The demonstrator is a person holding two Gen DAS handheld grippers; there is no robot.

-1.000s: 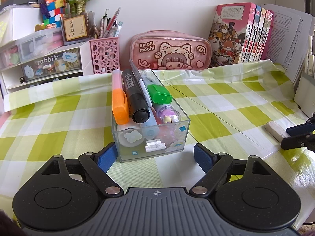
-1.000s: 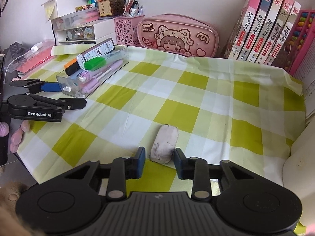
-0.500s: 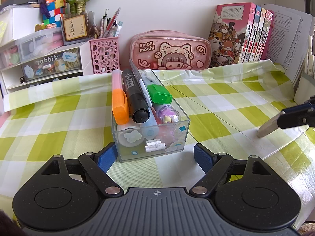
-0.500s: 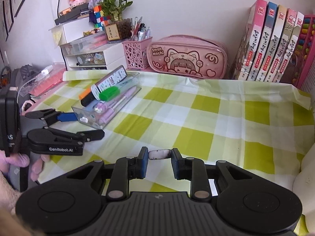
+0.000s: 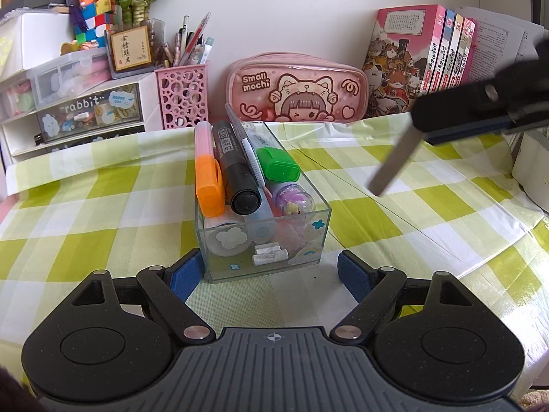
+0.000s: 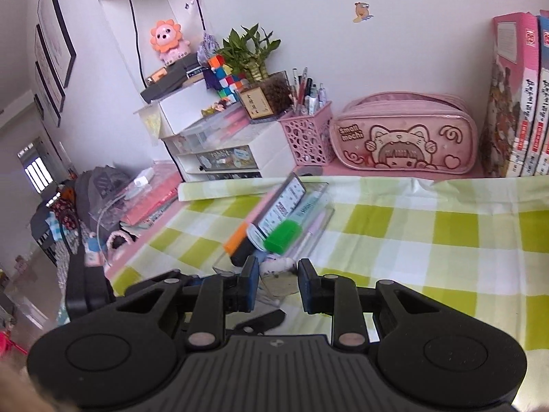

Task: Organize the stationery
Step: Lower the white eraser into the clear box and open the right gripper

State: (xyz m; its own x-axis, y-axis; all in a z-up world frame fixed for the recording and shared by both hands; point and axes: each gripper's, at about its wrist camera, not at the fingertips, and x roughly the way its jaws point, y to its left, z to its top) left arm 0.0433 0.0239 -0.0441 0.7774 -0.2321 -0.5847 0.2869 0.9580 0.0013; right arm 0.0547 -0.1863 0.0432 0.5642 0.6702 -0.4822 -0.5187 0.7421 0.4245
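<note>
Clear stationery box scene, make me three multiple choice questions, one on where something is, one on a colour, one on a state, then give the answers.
1. Where does the clear box stand?
A. between the left tool's fingers
B. on the books
C. inside the pink basket

2. What colour is the cap right of the black marker?
A. red
B. green
C. yellow

3. What is the right tool doing?
A. hanging open and empty
B. gripping a ruler
C. holding the eraser in the air

Answers: 1 A, a blue pad sits at each side of the box's near end. 2 B, the green cap lies there. 3 C, both pads press the smudged white eraser.
</note>
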